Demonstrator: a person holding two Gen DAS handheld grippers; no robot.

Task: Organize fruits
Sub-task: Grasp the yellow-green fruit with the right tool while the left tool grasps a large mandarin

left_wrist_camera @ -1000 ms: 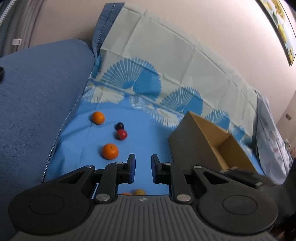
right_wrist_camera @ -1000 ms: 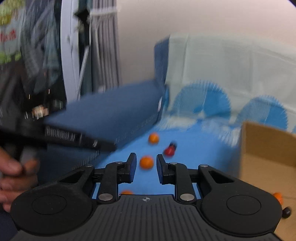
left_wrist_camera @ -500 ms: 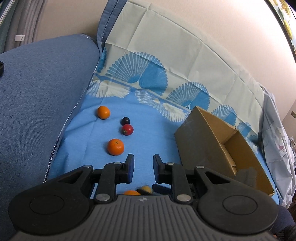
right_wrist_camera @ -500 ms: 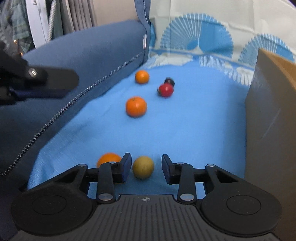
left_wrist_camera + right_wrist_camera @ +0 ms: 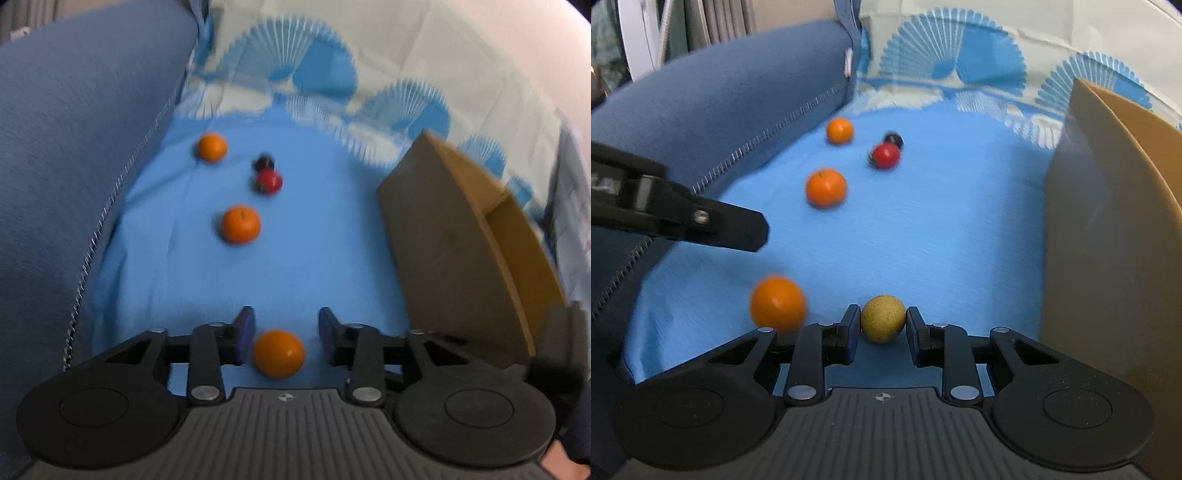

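Nearest of all, the right tongs (image 5: 882,325) pinch the yellow-green fruit (image 5: 882,323), both pads touching its sides as it sits low on the blue cloth (image 5: 923,229). Just to its left lies the nearest orange (image 5: 777,302), and that one sits between the fingers of the left tongs (image 5: 282,332), whose jaws are opening; in the left wrist view the orange (image 5: 279,353) has a gap on each side and neither pad presses it. So each hand has its own fruit dead ahead, the left hand nearer the orange, the right already on the yellow one. Being round, neither fruit has a long axis to line up with.

Farther off on the cloth lie a second orange (image 5: 826,187), then a red fruit (image 5: 885,156) touching a small dark one (image 5: 894,139), and a third orange (image 5: 840,130) farthest. The cardboard box (image 5: 1115,229), probably where the fruit goes, stands to the right, closest to the right hand.
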